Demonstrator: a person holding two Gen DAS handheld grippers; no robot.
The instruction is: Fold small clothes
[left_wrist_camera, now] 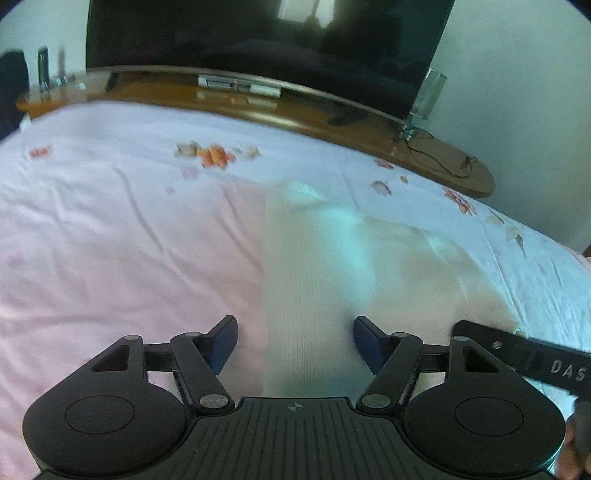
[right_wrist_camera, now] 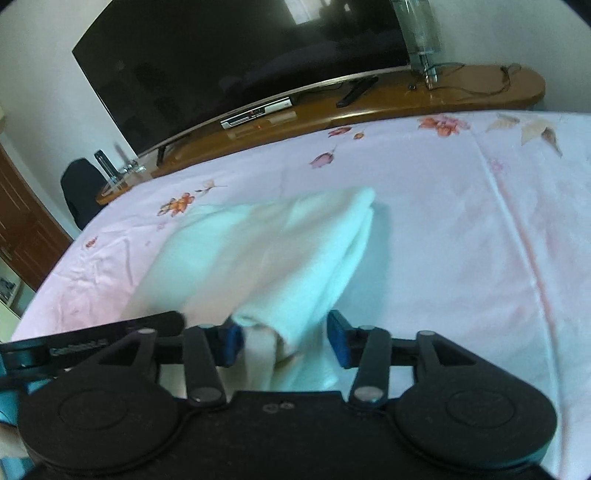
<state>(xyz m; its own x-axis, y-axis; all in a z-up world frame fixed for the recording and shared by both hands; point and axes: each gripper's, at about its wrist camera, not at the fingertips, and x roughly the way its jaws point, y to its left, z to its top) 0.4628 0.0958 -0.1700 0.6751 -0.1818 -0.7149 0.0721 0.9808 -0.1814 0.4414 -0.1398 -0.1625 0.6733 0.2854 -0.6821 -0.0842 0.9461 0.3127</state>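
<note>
A small white knit garment (left_wrist_camera: pixel 314 266) lies on the pink floral bedsheet (left_wrist_camera: pixel 129 240), partly folded into a long strip. My left gripper (left_wrist_camera: pixel 295 341) is open, its blue pads on either side of the garment's near end. In the right wrist view the garment (right_wrist_camera: pixel 280 251) lies bunched in folds. My right gripper (right_wrist_camera: pixel 284 341) is open, with the garment's near edge between its pads. The right gripper's body (left_wrist_camera: pixel 528 354) shows at the right edge of the left view.
A wooden TV bench (left_wrist_camera: pixel 258 107) runs along the bed's far side, with a large dark TV (left_wrist_camera: pixel 258 33), a set-top box (right_wrist_camera: pixel 258 112), a remote (right_wrist_camera: pixel 356 92), cables and a glass vase (right_wrist_camera: pixel 421 33). A dark chair (right_wrist_camera: pixel 79 188) stands at the left.
</note>
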